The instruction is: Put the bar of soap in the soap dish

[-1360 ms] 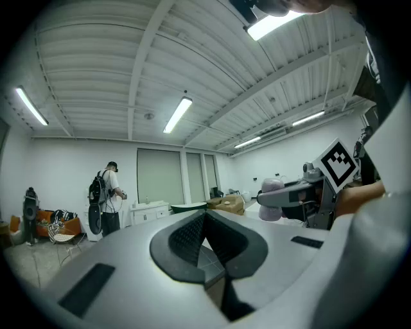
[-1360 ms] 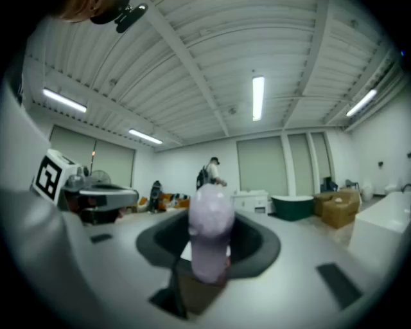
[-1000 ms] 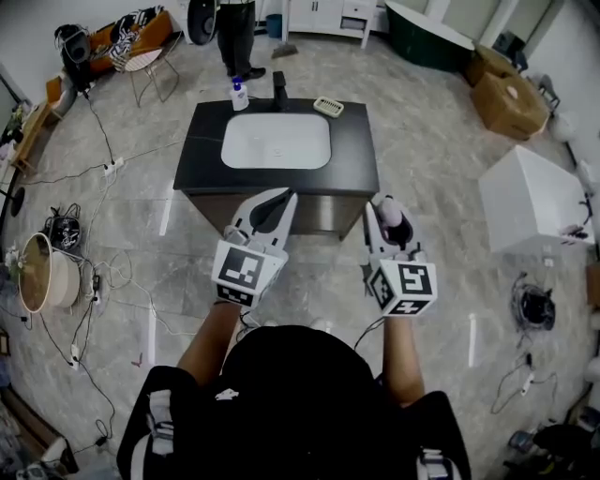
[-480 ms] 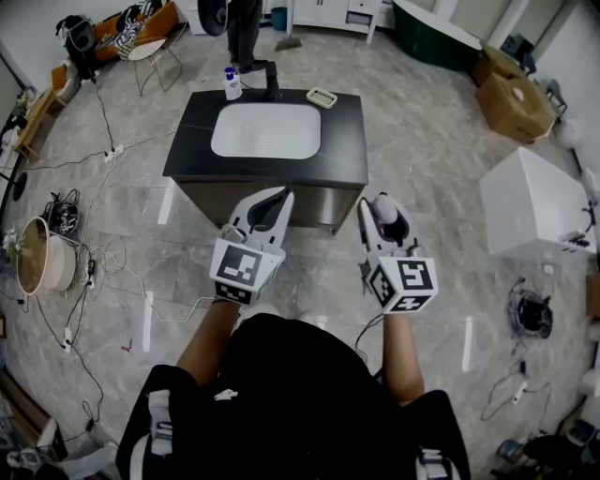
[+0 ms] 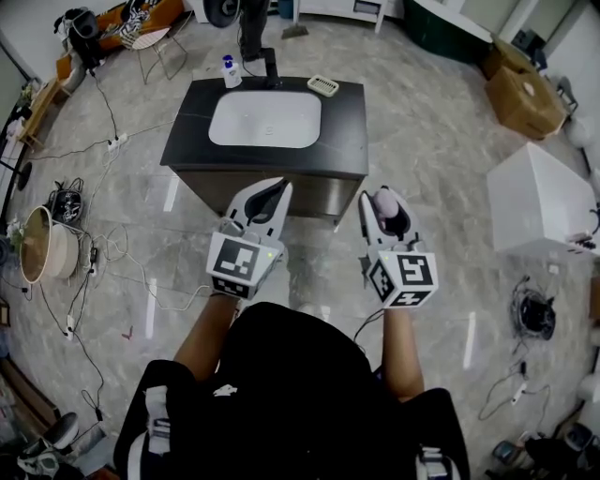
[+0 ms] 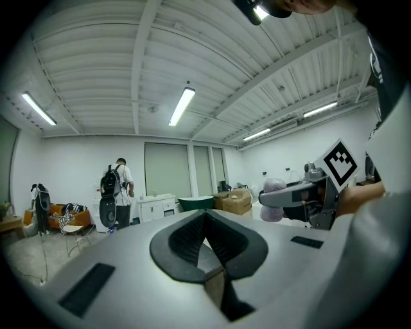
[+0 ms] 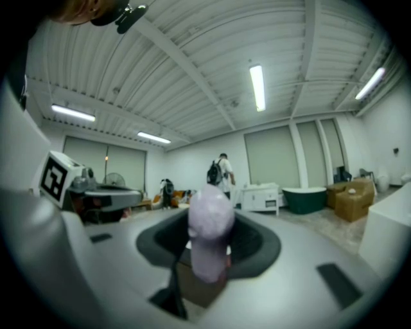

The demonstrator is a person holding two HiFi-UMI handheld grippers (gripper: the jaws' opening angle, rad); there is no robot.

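A pale purple bar of soap point(image 5: 387, 208) sits upright between the fingers of my right gripper point(image 5: 383, 196), which is shut on it; the right gripper view shows the soap point(image 7: 209, 231) filling the gap between the pads. My left gripper point(image 5: 279, 187) is shut on nothing, its pads meeting in a V point(image 6: 205, 215). Both grippers hover level in front of a black vanity point(image 5: 347, 141) with a white sink point(image 5: 265, 119). The white slotted soap dish point(image 5: 323, 85) lies on the vanity's far right corner, well beyond both grippers.
A soap bottle point(image 5: 228, 72) and a black faucet point(image 5: 272, 67) stand at the vanity's far edge, with a person point(image 5: 251, 23) behind them. A white box point(image 5: 539, 202) is at the right, cardboard boxes point(image 5: 520, 94) beyond it. Cables point(image 5: 103, 253) trail over the floor at the left.
Both grippers have edged forward toward the vanity and a little lower. The right gripper still holds the soap; the left stays shut.
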